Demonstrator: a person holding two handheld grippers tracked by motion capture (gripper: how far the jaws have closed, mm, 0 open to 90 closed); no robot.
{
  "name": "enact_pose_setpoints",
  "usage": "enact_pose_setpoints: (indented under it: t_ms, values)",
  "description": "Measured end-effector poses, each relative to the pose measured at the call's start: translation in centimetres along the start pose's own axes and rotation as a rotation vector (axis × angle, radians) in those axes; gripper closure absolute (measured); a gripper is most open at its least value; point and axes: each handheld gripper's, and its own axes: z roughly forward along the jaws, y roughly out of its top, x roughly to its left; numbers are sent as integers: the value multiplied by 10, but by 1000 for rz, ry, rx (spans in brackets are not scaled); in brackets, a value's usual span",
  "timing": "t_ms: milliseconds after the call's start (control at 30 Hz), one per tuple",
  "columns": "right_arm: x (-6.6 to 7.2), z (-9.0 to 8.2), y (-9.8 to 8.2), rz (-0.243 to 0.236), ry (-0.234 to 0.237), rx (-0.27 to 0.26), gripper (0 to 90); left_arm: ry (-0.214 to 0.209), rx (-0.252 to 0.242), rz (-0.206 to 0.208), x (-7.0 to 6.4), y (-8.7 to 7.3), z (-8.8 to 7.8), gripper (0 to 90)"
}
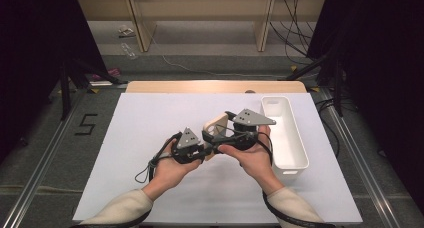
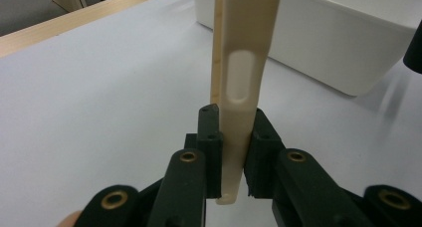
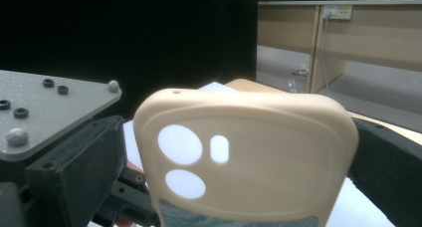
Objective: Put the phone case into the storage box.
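Standing on edge above the middle of the white table (image 1: pixel 150 138), a cream phone case (image 1: pixel 216 126) is held between the two hand-held tools, clear of the surface. Its long axis is seen to run up and away from the left gripper (image 2: pixel 234 152), whose black jaws are clamped on the case's thin side wall near one end (a slot for buttons is visible just above the pinch). In the right gripper view the camera cut-outs of the case (image 3: pixel 249 157) are presented broadside and very close, between that tool's dark jaws. The right gripper (image 1: pixel 235 135) is therefore judged to lie at the case's far end, but whether it is closed on the case cannot be told. A white bin (image 1: pixel 285 138) stands just to the right, nearer the right hand (image 1: pixel 255 158), so any transfer there is judged to favour that side.
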Motion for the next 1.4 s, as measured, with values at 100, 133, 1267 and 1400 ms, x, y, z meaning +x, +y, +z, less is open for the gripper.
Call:
enact_pose_setpoints:
  t_ms: [100, 133, 1267, 1400]
  values:
    - [0, 1, -1, -1, -4, 2, 1, -1, -2, 3, -2, 1, 1, 793]
    - [0, 1, -1, -1, -5, 1, 1, -4, -2, 4, -3, 1, 1, 793]
    - [4, 1, -4, -18, -72, -26, 121, -7, -7, 8, -6, 2, 3, 791]
    - [4, 1, -3, -16, -72, -25, 122, -5, -6, 15, -6, 2, 3, 789]
